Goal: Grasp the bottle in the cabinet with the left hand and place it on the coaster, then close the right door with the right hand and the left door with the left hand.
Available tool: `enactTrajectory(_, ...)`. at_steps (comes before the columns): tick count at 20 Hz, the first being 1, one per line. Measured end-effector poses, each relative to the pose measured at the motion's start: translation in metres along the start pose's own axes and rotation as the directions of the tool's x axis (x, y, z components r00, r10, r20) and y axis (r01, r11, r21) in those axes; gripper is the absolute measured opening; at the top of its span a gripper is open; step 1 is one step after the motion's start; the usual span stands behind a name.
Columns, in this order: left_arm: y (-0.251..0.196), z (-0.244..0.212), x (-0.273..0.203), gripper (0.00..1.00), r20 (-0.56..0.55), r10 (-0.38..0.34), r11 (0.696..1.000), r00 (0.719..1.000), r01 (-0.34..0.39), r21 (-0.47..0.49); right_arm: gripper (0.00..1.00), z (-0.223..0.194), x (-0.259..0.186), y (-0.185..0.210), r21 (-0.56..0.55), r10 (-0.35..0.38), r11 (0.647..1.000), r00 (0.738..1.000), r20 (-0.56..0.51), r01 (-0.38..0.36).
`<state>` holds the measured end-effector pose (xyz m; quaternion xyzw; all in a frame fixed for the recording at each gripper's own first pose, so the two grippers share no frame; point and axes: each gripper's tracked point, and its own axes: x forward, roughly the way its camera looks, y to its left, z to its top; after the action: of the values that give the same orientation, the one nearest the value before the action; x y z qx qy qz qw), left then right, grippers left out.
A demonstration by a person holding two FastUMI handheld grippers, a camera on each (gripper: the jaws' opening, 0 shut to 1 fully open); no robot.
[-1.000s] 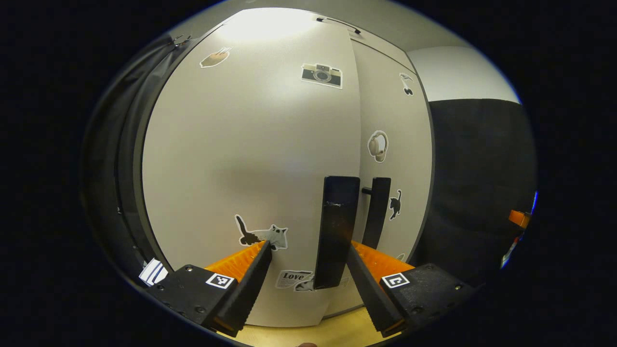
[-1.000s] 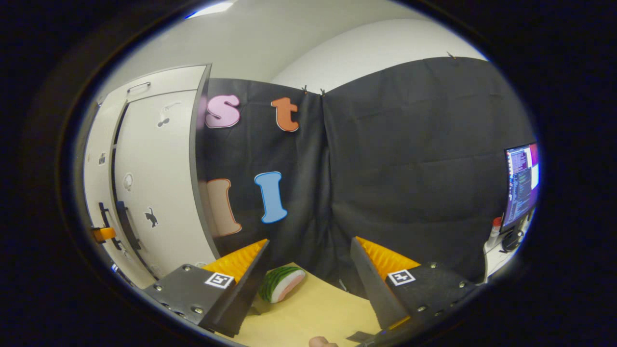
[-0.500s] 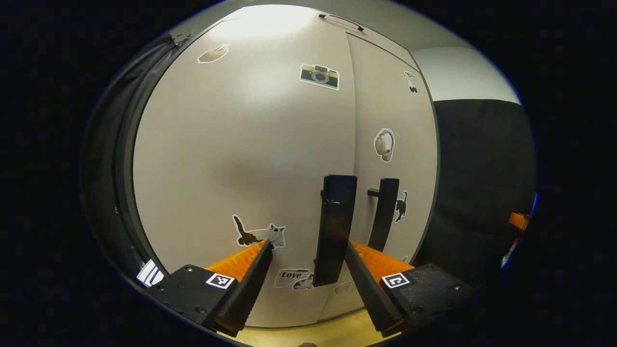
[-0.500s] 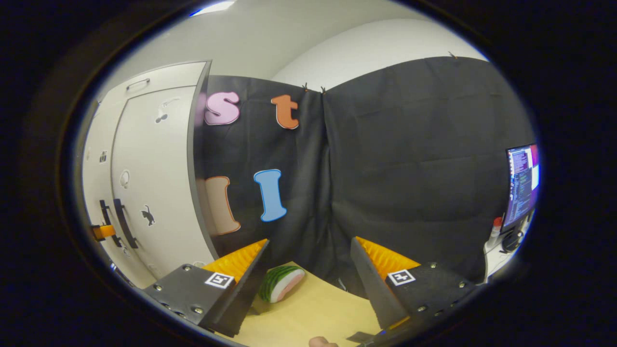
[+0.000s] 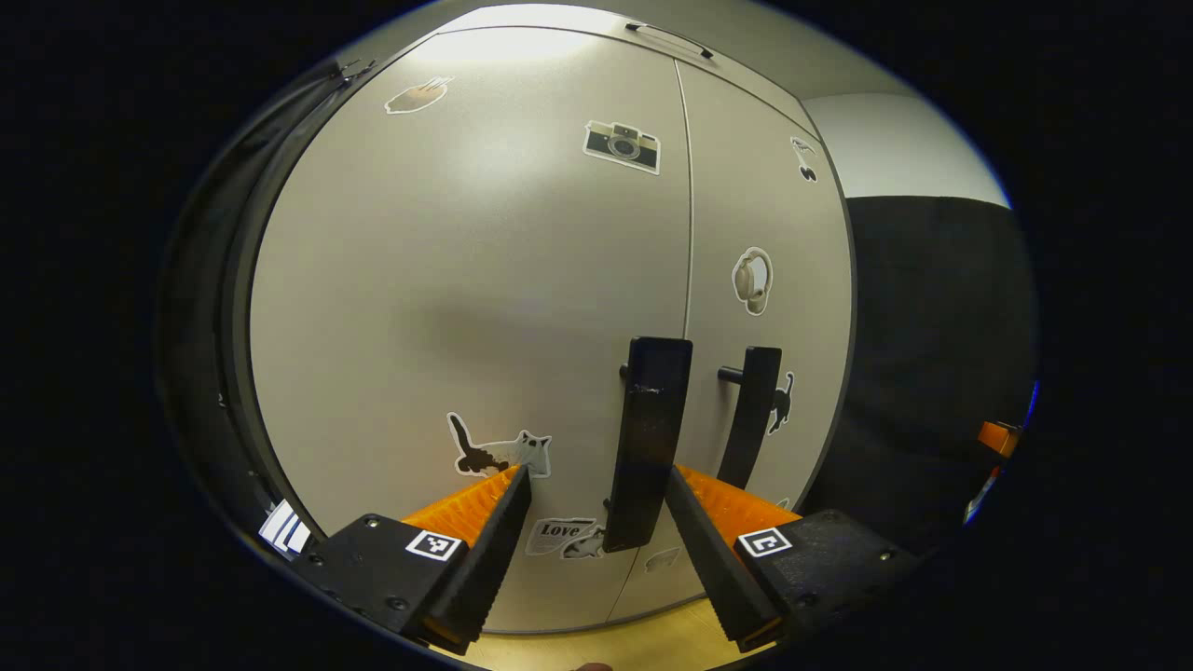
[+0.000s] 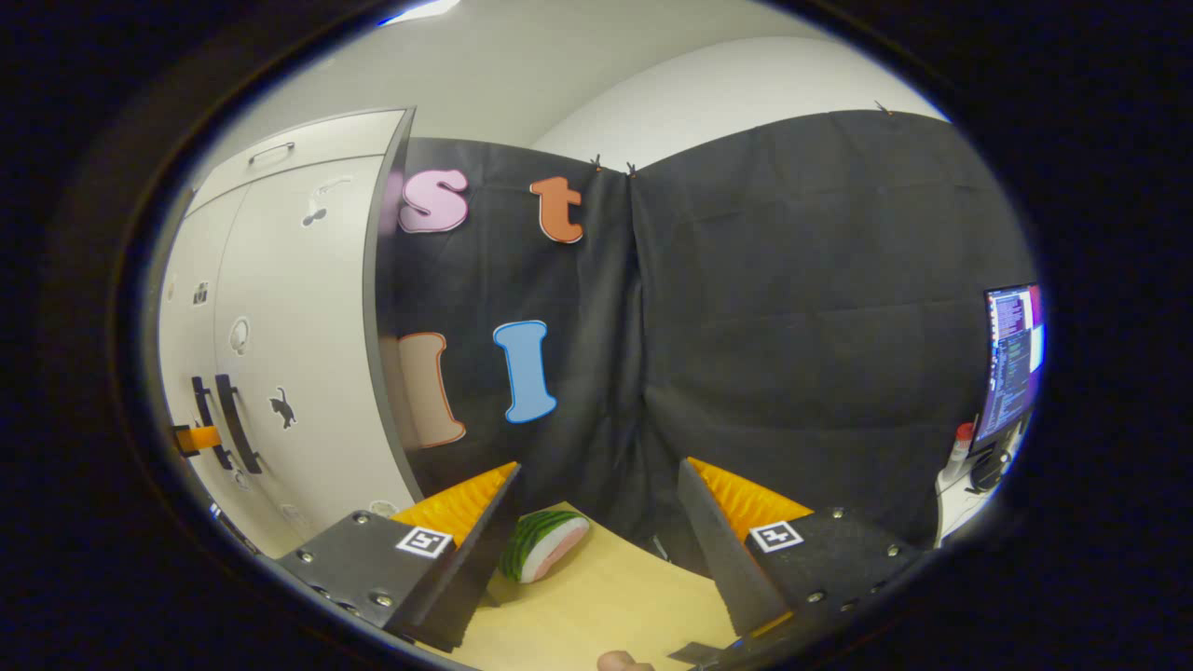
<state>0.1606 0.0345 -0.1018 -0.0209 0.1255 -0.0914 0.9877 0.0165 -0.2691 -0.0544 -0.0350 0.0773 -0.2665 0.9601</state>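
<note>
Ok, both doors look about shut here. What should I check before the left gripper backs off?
1. Left door flush with right door: ok, thin even seam.
2. Left gripper open: ok, fingers straddle the left handle without clamping it.
3. Right gripper open and off the cabinet: ok.
4. Bottle on coaster: cannot tell.
5. Path behind the left gripper: cannot tell.

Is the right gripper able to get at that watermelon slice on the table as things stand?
Probably yes: the right gripper is open, and the watermelon slice lies just ahead on the table, nothing between.
</note>
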Motion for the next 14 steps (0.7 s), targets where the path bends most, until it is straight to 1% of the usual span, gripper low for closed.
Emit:
enactTrajectory(4,0.0,-0.001,0.0,0.92,-0.001,-0.002,1.0,1.0,0.002,-0.003,1.0,-0.003,0.005,0.011,-0.002,0.022,1.0,1.0,-0.007,-0.022)
enactTrajectory(7,0.0,0.0,0.0,0.92,-0.001,0.005,1.0,1.0,-0.005,-0.004,1.0,-0.005,0.004,0.022,-0.007,0.054,0.999,0.998,-0.015,-0.054)
enactTrajectory(10,-0.001,0.0,-0.002,0.91,-0.009,0.025,1.0,1.0,-0.025,0.004,1.0,-0.005,-0.002,0.041,-0.029,0.11,0.993,0.994,-0.018,-0.11)
enactTrajectory(11,-0.003,0.003,-0.006,0.93,-0.008,0.03,1.0,1.0,-0.03,0.004,1.0,-0.003,-0.006,0.048,-0.039,0.136,0.99,0.991,-0.013,-0.136)
enactTrajectory(12,-0.005,0.007,-0.014,0.95,0.0,0.034,0.999,0.999,-0.034,0.003,1.0,0.001,-0.009,0.056,-0.05,0.161,0.986,0.987,-0.007,-0.161)
enactTrajectory(14,-0.008,0.017,-0.03,0.94,0.012,0.052,0.999,0.999,-0.052,-0.004,1.0,0.011,-0.014,0.073,-0.07,0.218,0.974,0.976,0.001,-0.217)
